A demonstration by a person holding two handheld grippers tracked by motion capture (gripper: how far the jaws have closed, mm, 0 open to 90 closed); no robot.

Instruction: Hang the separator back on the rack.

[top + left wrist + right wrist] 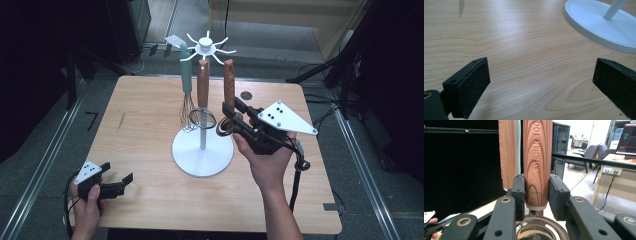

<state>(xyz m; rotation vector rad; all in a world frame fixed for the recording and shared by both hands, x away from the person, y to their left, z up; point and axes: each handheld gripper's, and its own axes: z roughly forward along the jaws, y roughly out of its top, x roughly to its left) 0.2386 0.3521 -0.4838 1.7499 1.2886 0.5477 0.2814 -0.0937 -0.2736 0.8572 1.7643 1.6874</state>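
Observation:
A white hook stand (202, 152) rises from the middle of the wooden table (145, 105). Three utensils hang from it: a teal-handled whisk (186, 75), a wooden-handled tool (202, 82) and a second wooden-handled tool (229, 80). My right gripper (231, 111) is shut on the lower end of that second handle (537, 157), its pads on both sides, with the tool's metal cup (541, 230) just below. The other wooden handle (507, 152) hangs close behind. My left gripper (120, 172) rests open near the table's front left corner, nothing between its jaws (541, 80).
The stand's round base (599, 25) lies ahead and to the right of the left gripper. A small dark disc (245, 95) sits on the table behind the right gripper. Dark stands and cables surround the table on the floor.

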